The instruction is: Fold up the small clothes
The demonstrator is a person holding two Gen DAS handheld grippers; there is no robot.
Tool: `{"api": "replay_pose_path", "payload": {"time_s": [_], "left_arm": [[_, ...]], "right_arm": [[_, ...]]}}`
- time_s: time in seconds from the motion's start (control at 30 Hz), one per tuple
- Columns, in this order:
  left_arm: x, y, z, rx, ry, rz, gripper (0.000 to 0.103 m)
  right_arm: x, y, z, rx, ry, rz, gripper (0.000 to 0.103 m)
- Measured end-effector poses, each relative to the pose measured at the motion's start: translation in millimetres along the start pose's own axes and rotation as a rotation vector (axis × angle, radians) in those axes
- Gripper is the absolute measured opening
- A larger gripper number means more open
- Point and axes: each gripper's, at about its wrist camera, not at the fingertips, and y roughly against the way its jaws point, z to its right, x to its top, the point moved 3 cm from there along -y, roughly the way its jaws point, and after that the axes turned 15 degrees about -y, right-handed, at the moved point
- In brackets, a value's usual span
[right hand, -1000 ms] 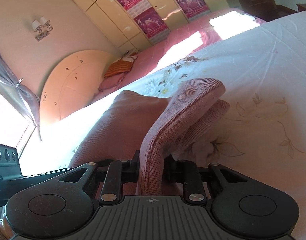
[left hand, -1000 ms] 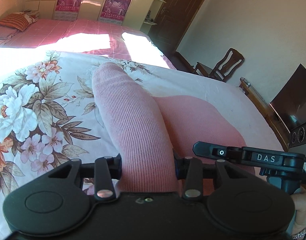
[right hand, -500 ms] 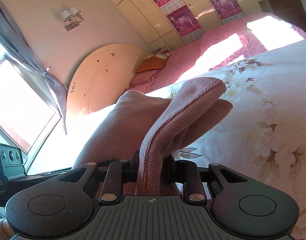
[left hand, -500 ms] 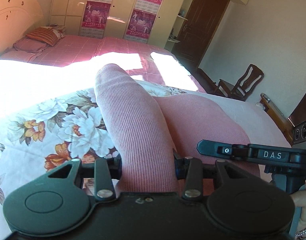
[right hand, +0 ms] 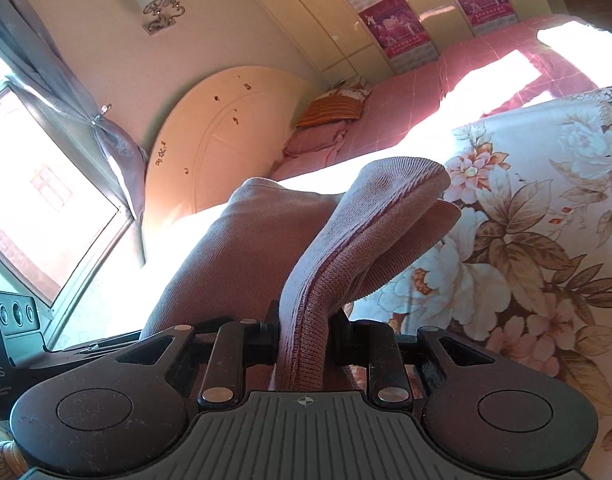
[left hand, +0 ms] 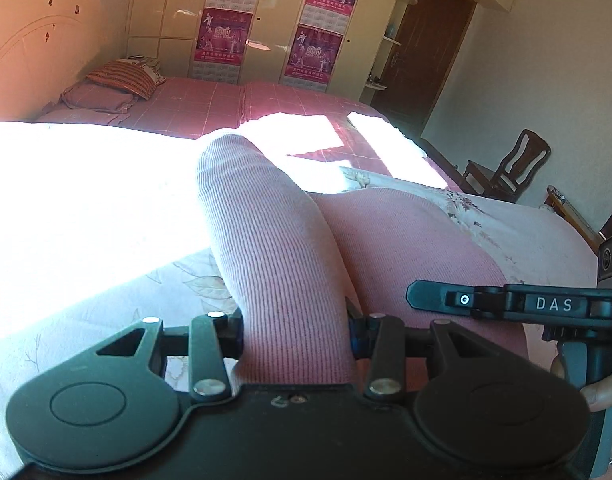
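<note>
Pink knit garment held up off the bed by both grippers, mid-fold.

Left gripper (left hand: 296, 336) clenched on a ribbed band of the pink knit garment (left hand: 274, 248), which runs forward from between its fingers; more of the cloth lies just right of them. Right gripper (right hand: 304, 340) clenched on a thick doubled edge, folds rising ahead of its fingers. Floral bedspread (right hand: 545, 240) below and to the right of the right fingers. Judged: light, soft, stretchy knit; it will sag and drape, not slip much. Best taken at the ribbed hem or corners, both layers pinched together, so the fold lands square.
</note>
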Motion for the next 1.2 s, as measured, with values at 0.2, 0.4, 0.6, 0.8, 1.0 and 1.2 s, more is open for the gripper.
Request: {"api": "replay_pose_path", "payload": {"time_s": [0.2,0.4,0.6,0.8,1.0,1.2], "left_arm": [[-39,-34,-40,0.022,-0.017,-0.078,0.051],[-46,-30,-46,0.085,-0.071,-0.054,0.086],[-46,21,-25,0.165,-0.165,0.077,0.074],[-63,19,18,0.105,-0.272,0.061,0.070],[-74,0,18,0.147,-0.278,0.008,0.069],[-54,22,9,0.138,-0.226,0.067,0.070]], "right_arm": [[-19,-44,30,-0.176,-0.038,-0.014,0.023],[-19,-35,52,-0.260,-0.043,0.046,0.037],[-19,7,8,-0.314,0.162,0.160,0.037],[-68,5,-28,-0.235,0.325,0.035,0.037],[-101,-10,18,-0.352,0.386,-0.033,0.022],[-77,6,4,-0.288,0.289,-0.006,0.022]]}}
